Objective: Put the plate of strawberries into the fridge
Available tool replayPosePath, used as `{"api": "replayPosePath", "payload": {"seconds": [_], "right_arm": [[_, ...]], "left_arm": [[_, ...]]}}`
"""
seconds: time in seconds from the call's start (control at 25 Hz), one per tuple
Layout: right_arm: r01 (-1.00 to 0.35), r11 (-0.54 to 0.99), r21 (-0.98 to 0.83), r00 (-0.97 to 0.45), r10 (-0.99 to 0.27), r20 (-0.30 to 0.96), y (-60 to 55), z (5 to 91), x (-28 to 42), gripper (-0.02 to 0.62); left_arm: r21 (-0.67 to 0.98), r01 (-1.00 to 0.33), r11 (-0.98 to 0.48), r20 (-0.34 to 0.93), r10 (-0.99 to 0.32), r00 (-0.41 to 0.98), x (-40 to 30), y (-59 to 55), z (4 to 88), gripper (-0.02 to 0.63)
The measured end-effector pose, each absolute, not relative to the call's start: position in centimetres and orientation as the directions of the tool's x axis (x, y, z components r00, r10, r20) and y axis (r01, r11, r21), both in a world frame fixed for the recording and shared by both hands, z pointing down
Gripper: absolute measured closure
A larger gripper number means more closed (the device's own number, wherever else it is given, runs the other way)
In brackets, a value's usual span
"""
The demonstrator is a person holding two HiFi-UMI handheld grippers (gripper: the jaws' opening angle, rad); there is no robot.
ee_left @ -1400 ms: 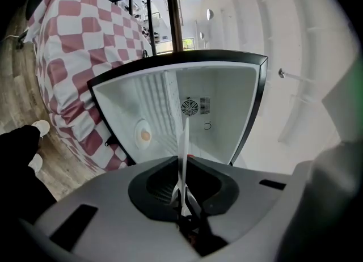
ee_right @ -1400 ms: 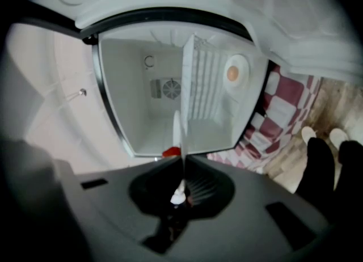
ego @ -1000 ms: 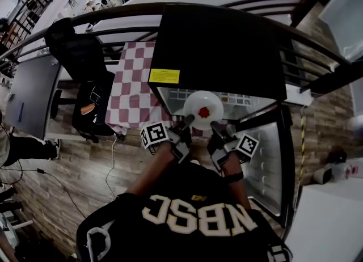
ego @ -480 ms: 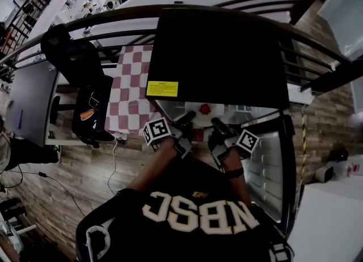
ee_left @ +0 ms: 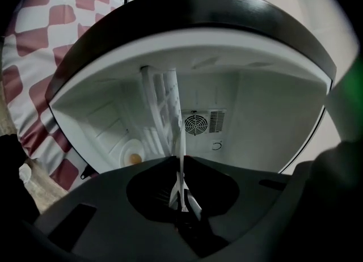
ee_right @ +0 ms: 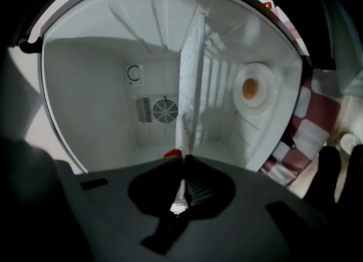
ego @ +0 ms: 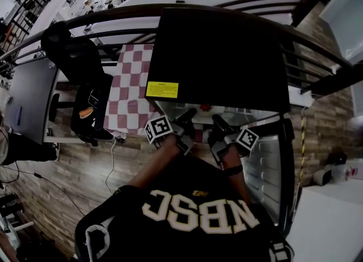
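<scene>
The black-topped fridge [ego: 221,56] stands open, and the white plate [ego: 199,117] is already mostly under its top. The task looks nearly done, with setting down and letting go still to come. The left gripper [ego: 190,113] and right gripper [ego: 215,120] each pinch the plate's near rim. Only the gripper views show the white interior with its far fan vent [ee_left: 196,123]. The right gripper view shows a strawberry [ee_right: 173,153] just past its jaws.

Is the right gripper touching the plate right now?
Touching. In the right gripper view, the right gripper has its jaws closed on the white rim of the plate, which is seen edge-on between them.
</scene>
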State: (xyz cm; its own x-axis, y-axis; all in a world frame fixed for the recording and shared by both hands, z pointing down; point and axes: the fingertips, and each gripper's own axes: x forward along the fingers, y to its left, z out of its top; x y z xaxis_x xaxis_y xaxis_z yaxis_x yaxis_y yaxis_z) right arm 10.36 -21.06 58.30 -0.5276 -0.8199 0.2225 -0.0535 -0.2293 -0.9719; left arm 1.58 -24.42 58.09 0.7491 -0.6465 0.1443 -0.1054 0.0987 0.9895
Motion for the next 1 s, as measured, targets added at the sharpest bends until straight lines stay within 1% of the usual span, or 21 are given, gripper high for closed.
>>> {"api": "replayPosePath", "payload": {"seconds": [0.2,0.44,0.48,0.56,0.6,0.68,0.76,0.88,1.0], "right_arm": [[-0.054,-0.224,-0.973,-0.518,-0.827,0.219,-21.4,58.4,10.5,0.563],[-0.078,-0.161,-0.984,-0.513,-0.840,0.178,-22.1,57.8,10.9,0.553],[-0.083,-0.149,-0.985,-0.521,-0.836,0.170,-22.1,57.7,10.8,0.527],[-0.096,-0.128,-0.987,-0.534,-0.830,0.159,-22.3,57.6,10.9,0.430],[-0.108,-0.118,-0.987,-0.536,-0.829,0.158,-22.3,57.5,11.0,0.402],[-0.140,-0.099,-0.985,-0.538,-0.828,0.160,-22.5,57.3,11.2,0.376],[-0.186,-0.078,-0.979,-0.538,-0.826,0.168,-22.4,57.1,11.3,0.359],[-0.272,-0.049,-0.961,-0.535,-0.822,0.194,-21.9,57.2,11.3,0.350],[-0.363,-0.006,-0.932,-0.538,-0.815,0.215,-21.2,57.6,11.2,0.345]], "left_arm": [[0.992,-0.101,0.074,0.125,-0.656,0.745,1.5,-24.6,58.0,0.561],[0.994,-0.090,0.065,0.110,-0.647,0.754,2.0,-24.5,57.8,0.560],[0.994,-0.085,0.062,0.105,-0.644,0.758,1.9,-24.4,57.8,0.551],[0.995,-0.081,0.051,0.095,-0.642,0.761,1.7,-24.5,57.7,0.518],[0.996,-0.078,0.046,0.089,-0.642,0.761,1.7,-24.5,57.5,0.496],[0.996,-0.079,0.034,0.082,-0.641,0.763,1.5,-24.5,57.1,0.457],[0.995,-0.096,0.013,0.082,-0.642,0.762,1.3,-24.3,56.8,0.436],[0.988,-0.152,-0.029,0.097,-0.648,0.756,1.0,-23.7,56.7,0.428],[0.982,-0.185,-0.029,0.121,-0.660,0.742,0.2,-22.8,57.3,0.425]]}}
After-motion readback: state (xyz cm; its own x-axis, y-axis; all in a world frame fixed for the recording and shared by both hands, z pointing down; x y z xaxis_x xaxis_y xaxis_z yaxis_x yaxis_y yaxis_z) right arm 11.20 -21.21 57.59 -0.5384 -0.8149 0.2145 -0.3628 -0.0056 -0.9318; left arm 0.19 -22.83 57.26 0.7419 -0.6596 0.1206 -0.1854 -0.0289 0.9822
